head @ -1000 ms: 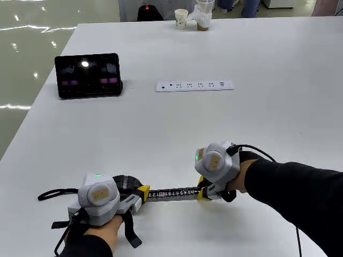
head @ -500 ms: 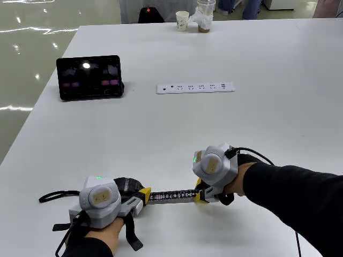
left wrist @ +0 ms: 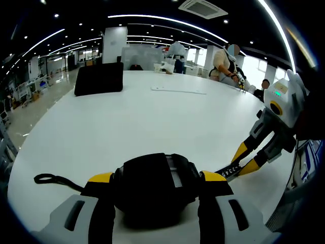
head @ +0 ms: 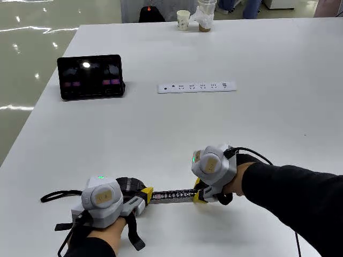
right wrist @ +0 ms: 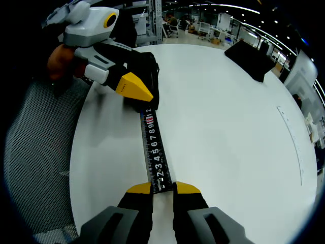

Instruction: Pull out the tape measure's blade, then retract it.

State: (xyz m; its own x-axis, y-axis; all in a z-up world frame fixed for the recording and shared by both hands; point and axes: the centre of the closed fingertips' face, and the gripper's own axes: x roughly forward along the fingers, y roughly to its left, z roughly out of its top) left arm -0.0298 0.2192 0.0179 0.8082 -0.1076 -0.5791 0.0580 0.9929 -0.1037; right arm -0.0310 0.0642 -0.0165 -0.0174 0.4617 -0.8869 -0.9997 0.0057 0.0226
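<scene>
While left claw [head: 141,198] clamps tape measure [left wrist: 155,185] | right claw [right wrist: 163,189] pinches blade [right wrist: 154,147] | blade points rightward

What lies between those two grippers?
The tape measure's blade, stretched from the case in the left gripper to the right gripper, seen in the head view.
</scene>
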